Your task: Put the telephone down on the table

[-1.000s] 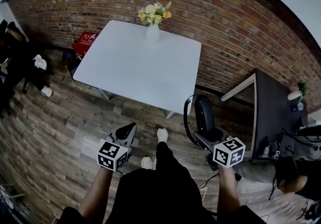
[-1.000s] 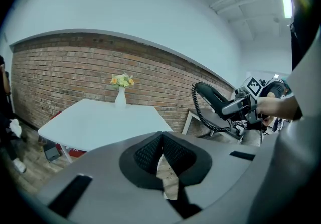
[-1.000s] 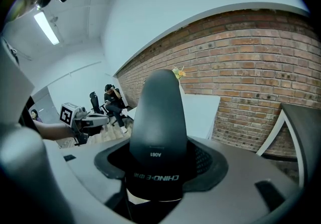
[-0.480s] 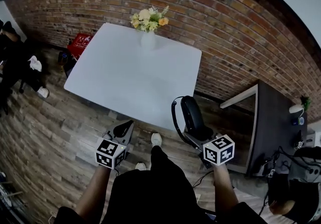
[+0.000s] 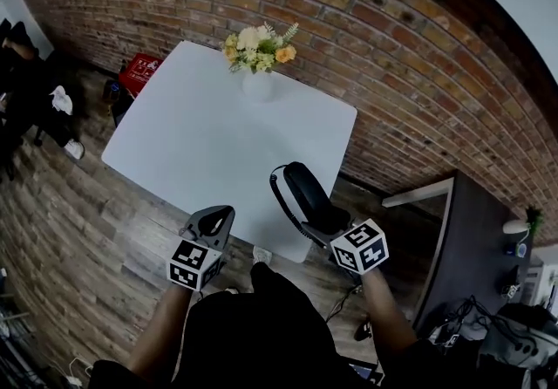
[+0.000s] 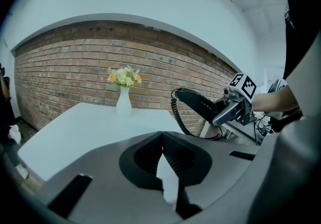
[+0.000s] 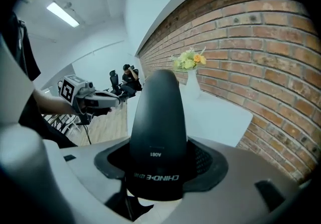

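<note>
A black telephone handset with a coiled cord sticks out of my right gripper, which is shut on its lower end. It hangs above the near right corner of the white table. In the right gripper view the handset stands upright between the jaws, with the table beyond it. My left gripper is shut and holds nothing, by the table's near edge. The left gripper view shows the handset and the right gripper off to its right.
A white vase with yellow and orange flowers stands at the table's far edge, by the brick wall. A red crate sits on the wooden floor at the far left. A dark desk is at the right.
The table has come closer in view. My right gripper has carried the handset from over the floor to above the table's near right corner. The left gripper has stayed shut, now at the table's edge.
</note>
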A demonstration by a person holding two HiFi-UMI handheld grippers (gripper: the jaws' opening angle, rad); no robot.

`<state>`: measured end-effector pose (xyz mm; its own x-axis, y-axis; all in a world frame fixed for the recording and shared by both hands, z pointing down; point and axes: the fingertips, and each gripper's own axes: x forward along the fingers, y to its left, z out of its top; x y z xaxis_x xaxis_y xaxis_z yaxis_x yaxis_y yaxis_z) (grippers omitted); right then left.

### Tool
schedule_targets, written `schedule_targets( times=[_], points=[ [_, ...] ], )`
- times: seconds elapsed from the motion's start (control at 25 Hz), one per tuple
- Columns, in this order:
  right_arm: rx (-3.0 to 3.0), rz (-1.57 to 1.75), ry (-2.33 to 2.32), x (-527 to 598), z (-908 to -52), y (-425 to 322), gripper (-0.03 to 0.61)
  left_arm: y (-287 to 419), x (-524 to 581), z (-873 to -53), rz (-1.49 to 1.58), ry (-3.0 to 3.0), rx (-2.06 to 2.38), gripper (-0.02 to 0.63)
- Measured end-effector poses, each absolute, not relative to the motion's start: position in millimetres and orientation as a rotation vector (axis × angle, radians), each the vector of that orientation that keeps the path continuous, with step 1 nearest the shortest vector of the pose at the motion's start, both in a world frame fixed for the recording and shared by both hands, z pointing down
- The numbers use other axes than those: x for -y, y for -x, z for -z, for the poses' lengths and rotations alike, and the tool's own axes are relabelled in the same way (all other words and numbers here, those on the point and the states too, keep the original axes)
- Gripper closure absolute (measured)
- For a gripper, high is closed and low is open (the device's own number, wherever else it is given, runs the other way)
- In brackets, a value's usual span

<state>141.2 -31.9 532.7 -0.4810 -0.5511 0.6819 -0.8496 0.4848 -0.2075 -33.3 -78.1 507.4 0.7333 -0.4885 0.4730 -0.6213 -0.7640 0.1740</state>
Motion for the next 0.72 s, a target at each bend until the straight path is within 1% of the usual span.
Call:
schedule_targets(
  times=[0.2, 0.72],
  points=[
    [2.206, -0.672, -1.024, 70.8, -550.4, -149.5, 0.284, 15.2, 100.4, -518.7, -0.617, -2.589, 0.918, 0.6],
    [2.197, -0.586, -0.788, 135.3, -592.8, -152.7, 0.284, 0.9, 136.8, -545.0, -0.667, -2.49, 1.034, 0.6]
  ],
)
